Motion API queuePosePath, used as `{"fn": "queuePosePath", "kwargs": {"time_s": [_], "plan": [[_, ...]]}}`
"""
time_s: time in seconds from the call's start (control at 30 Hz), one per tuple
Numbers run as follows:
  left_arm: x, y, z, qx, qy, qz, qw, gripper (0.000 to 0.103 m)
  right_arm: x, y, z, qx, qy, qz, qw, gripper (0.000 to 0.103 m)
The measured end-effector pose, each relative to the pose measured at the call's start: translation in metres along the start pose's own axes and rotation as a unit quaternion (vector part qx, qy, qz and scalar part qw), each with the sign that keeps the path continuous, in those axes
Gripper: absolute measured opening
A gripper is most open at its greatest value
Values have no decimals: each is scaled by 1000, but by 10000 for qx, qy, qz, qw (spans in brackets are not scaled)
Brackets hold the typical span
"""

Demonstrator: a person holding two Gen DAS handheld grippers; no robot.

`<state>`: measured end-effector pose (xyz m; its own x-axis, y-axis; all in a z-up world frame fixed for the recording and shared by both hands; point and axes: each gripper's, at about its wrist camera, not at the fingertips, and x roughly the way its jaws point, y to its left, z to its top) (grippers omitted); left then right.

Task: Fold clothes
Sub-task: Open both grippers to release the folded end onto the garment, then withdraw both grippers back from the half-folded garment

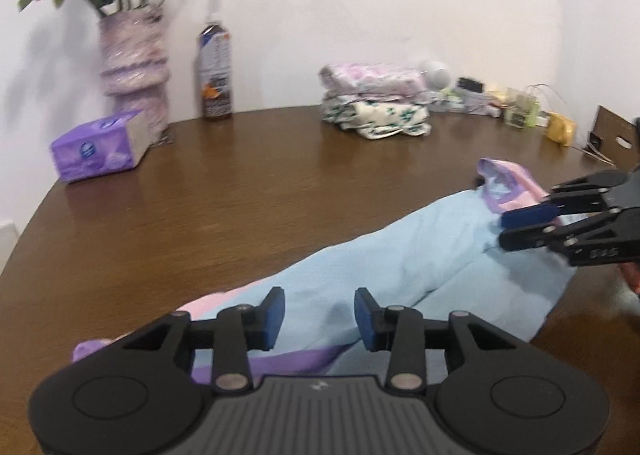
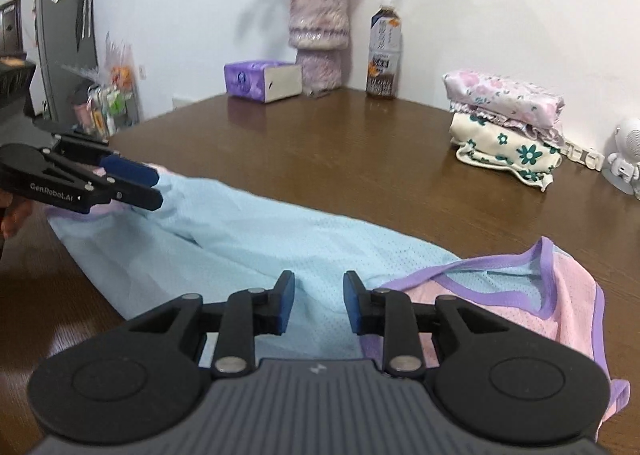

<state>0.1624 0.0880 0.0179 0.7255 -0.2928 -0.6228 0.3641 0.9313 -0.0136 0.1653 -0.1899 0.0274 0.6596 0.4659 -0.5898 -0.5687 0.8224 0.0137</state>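
Your light-blue mesh garment with pink panels and purple trim (image 2: 248, 239) lies stretched across the brown wooden tabletop (image 1: 240, 191), well in front of the stack of folded floral clothes (image 1: 374, 103). Your left gripper (image 1: 319, 315) and right gripper (image 2: 319, 303) hover over opposite ends, fingers parted, holding nothing.

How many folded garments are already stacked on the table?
2, in one pile at the table's far side: a pink floral one on top of a cream one with green flowers. More could be hidden inside the pile.
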Motion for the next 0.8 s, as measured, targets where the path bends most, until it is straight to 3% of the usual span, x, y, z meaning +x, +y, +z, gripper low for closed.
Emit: {"fn": "queuePosePath", "kwargs": {"time_s": [0.17, 0.27, 0.33, 0.4, 0.47, 0.6, 0.73, 0.8], "plan": [[6, 6, -4, -74, 130, 220, 9996, 39, -17, -1, 0, 244, -270, -99, 9993, 34], [-5, 2, 0, -180, -103, 238, 9995, 46, -30, -3, -5, 316, -398, -236, 9984, 38], [-15, -2, 4, -238, -314, 265, 9989, 57, -41, -6, -9, 390, -463, -353, 9975, 50], [-26, -8, 7, -333, -550, 291, 9975, 80, -51, -8, -14, 448, -524, -513, 9963, 62], [-37, -16, 9, -481, -822, 317, 9949, 96, -61, -11, -20, 512, -586, -669, 9947, 77], [-50, -30, 5, -1070, -1162, 127, 9874, 103, -79, -15, -33, 699, -692, -907, 9910, 103], [-54, -41, -3, -1651, -1220, -124, 9786, 103, -95, -15, -47, 814, -758, -1025, 9885, 103], [-53, -47, -6, -1731, -1145, -157, 9781, 103, -102, -17, -54, 884, -776, -1065, 9873, 103]]}}
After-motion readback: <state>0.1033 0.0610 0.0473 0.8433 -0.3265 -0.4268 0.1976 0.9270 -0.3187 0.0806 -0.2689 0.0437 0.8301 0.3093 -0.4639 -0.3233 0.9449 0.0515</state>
